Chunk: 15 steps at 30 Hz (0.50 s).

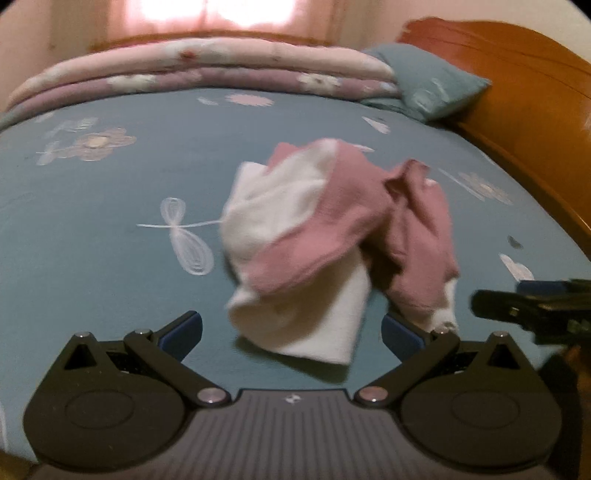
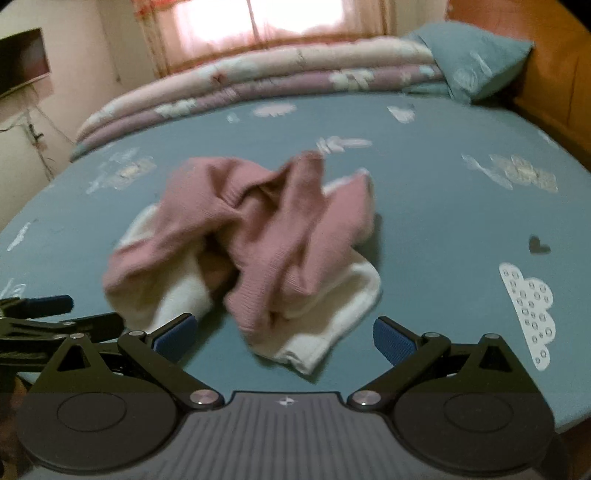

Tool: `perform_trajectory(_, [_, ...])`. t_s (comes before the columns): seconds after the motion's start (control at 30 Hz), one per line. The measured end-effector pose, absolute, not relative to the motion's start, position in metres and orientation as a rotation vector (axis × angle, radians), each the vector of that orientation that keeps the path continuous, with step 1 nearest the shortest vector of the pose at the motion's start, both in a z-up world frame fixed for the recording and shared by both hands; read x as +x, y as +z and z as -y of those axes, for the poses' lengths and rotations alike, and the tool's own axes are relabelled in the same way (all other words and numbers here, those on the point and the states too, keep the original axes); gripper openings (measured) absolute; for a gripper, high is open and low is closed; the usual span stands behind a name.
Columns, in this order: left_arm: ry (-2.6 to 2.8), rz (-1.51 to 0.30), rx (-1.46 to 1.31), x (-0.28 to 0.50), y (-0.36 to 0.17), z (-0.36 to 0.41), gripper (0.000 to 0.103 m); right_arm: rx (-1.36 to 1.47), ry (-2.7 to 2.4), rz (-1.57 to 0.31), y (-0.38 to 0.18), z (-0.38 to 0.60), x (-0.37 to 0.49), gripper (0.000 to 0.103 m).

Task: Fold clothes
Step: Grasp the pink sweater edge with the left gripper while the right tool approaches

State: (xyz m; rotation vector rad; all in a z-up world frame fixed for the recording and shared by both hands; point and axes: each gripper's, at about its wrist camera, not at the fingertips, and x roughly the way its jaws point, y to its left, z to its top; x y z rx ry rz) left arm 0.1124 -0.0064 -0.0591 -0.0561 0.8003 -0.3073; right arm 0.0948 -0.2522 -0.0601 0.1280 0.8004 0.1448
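A crumpled pink and white garment [image 1: 332, 236] lies in a heap on the blue bedsheet [image 1: 110, 240]. In the left wrist view my left gripper [image 1: 291, 336] is open, its blue pads [image 1: 181, 334] spread apart just short of the garment's near white end, holding nothing. In the right wrist view the same garment [image 2: 255, 240] lies ahead of my right gripper [image 2: 282, 336], which is open with its blue pads [image 2: 391, 338] on either side of the garment's near edge, apart from it. Each gripper shows at the other view's side edge.
A folded floral quilt [image 1: 207, 74] lies along the far side of the bed beside a blue pillow [image 1: 432, 83]. A wooden headboard [image 1: 517, 92] bounds the right side. A curtained window [image 2: 277, 22] glows behind. The sheet carries white prints [image 2: 528, 306].
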Motion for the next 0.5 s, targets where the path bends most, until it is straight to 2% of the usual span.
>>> perform_trajectory(0.17, [-0.375, -0.825, -0.034, 0.126, -0.056, 0.014, 0.103, 0.043, 0.017, -0.878, -0.084, 0.266, 0.111, 0.103])
perform_trajectory(0.4, [-0.416, -0.743, 0.119, 0.135, -0.039, 0.035, 0.101, 0.05, -0.001, -0.933, -0.104, 0.282, 0.121, 0.103])
perform_trajectory(0.5, [-0.442, -0.711, 0.228, 0.14, -0.037, 0.05, 0.091, 0.057, 0.019, -0.928, -0.106, 0.285, 0.123, 0.103])
